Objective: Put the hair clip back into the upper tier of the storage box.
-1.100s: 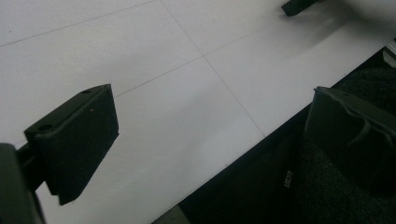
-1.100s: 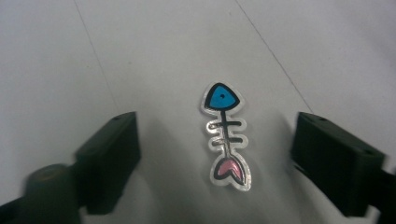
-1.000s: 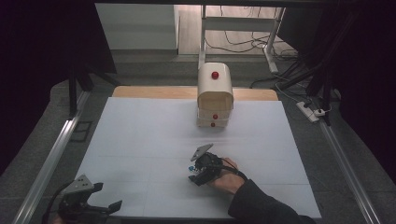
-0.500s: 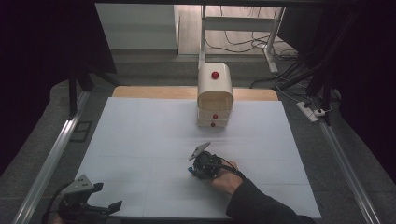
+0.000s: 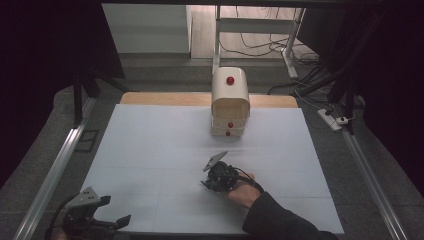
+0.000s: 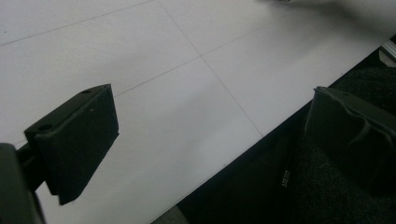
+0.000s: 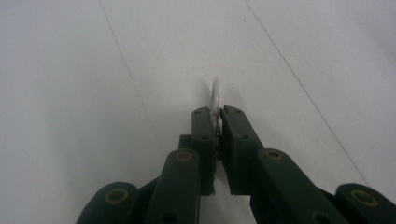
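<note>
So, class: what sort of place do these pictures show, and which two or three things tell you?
Probably a lab or recording bench, not a home: a table under a plain white sheet, metal rails along its sides, loose cables and a power strip on the floor behind.

The right gripper [image 5: 212, 176], held low in the right hand [image 5: 241, 189], has just closed its jaws, pinching something thin; the left gripper [image 5: 92, 216] rests with jaws wide apart.

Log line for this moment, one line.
right gripper: just closed, shut on thin white disc | left gripper: open, idle at sheet's near edge | cabinet: untouched
</note>
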{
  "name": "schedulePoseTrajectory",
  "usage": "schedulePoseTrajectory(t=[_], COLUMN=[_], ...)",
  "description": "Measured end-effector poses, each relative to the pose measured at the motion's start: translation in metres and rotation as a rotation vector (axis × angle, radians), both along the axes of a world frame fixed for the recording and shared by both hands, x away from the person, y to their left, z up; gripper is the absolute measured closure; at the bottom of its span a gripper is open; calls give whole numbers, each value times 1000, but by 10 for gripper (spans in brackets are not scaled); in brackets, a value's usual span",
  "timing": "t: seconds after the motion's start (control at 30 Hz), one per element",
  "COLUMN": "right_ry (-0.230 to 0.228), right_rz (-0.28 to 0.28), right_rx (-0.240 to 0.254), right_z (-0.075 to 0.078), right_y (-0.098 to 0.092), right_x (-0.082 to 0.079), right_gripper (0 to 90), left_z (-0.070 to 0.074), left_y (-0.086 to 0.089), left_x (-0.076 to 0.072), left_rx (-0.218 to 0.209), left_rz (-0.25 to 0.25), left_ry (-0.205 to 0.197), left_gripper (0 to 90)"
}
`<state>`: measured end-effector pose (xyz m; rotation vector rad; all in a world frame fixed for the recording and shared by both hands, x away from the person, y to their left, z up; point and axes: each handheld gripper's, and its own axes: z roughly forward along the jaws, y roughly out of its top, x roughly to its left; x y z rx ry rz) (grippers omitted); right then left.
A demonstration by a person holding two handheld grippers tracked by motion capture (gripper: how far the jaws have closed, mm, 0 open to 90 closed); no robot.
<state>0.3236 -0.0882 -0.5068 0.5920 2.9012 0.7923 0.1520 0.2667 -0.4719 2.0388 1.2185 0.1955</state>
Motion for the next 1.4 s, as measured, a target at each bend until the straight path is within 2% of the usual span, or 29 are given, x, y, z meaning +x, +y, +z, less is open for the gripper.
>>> schedulePoseTrajectory(t=[0.17,0.27,0.6,0.87,1.4], right_ry=[16,19,3,-32,-51], right_rz=[7,-29,-55,-30,-62], right_rx=[-7,43,128,144,204], right_z=[0,9,30,40,61], right_y=[0,-4,-18,-23,-37], right_x=[0,3,10,10,16], right_gripper=[834,835,836,836,836], left_z=[0,0,0,0,0], left_y=[0,0,0,0,1], left_x=[0,0,0,0,1], left_rx=[-4,-4,-7,-7,-10], left_rz=[-1,-1,0,2,4], left_ry=[1,1,2,4,8], left_gripper=[28,28,26,26,23])
